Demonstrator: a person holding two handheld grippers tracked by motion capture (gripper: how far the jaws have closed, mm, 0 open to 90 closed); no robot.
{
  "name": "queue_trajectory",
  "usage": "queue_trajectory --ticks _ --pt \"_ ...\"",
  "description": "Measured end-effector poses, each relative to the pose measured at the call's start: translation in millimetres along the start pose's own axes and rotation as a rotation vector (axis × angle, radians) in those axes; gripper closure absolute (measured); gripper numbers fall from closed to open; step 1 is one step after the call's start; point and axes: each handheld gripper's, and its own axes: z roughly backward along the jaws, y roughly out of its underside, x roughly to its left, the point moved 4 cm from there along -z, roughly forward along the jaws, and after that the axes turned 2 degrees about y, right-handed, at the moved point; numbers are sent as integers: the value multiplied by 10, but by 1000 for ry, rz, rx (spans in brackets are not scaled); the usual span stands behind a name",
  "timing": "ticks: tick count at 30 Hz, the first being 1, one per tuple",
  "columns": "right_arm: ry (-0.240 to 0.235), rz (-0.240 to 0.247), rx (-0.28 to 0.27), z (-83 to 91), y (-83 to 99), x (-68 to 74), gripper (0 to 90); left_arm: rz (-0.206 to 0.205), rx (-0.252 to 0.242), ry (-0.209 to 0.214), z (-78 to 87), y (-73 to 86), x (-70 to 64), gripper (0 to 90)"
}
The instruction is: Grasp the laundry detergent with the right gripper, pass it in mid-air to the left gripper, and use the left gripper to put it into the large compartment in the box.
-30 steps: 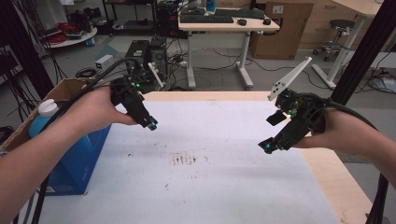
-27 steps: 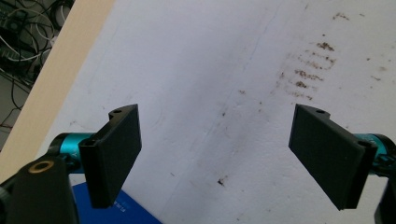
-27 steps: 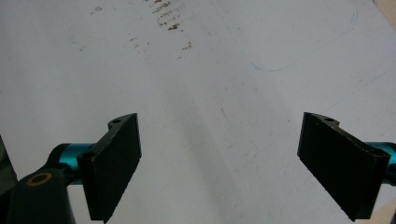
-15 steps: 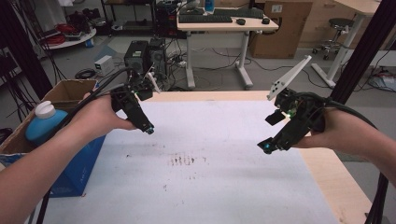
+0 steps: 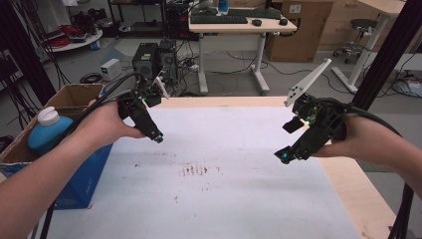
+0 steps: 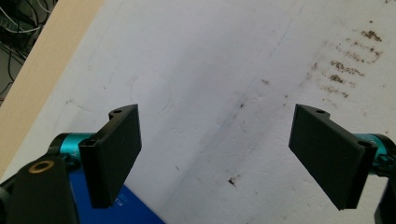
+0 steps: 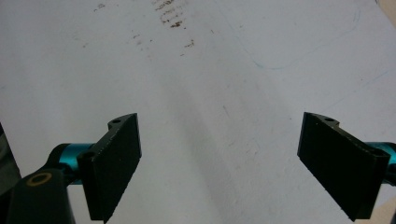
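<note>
A person's hands hold two black grippers above a white table sheet (image 5: 224, 199). My left gripper (image 5: 157, 137) hovers over the sheet's left part, and in its own view the left gripper (image 6: 219, 158) stands open with nothing between the jaws. My right gripper (image 5: 286, 157) hangs over the sheet's right part, a grey three-cornered plate (image 5: 307, 83) rising from its top. Seen from its own camera, the right gripper (image 7: 219, 163) is open and empty. Brown stains (image 5: 199, 170) mark the sheet between the two grippers.
A cardboard box (image 5: 69, 97) with a blue, white-capped bottle (image 5: 44, 130) stands off the table's left edge, above a blue bin (image 5: 82, 174). The bare wooden table edge (image 5: 356, 194) runs along the right. Desks, computers and cables fill the floor beyond.
My left gripper has drifted slightly back and to the left, away from the middle of the sheet. The right gripper has stayed nearly still.
</note>
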Motion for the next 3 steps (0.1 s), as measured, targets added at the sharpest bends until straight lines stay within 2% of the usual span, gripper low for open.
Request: queue_trajectory --ticks 3 --pt "1 1 -1 4 5 1 127 -2 4 -2 15 1 0 171"
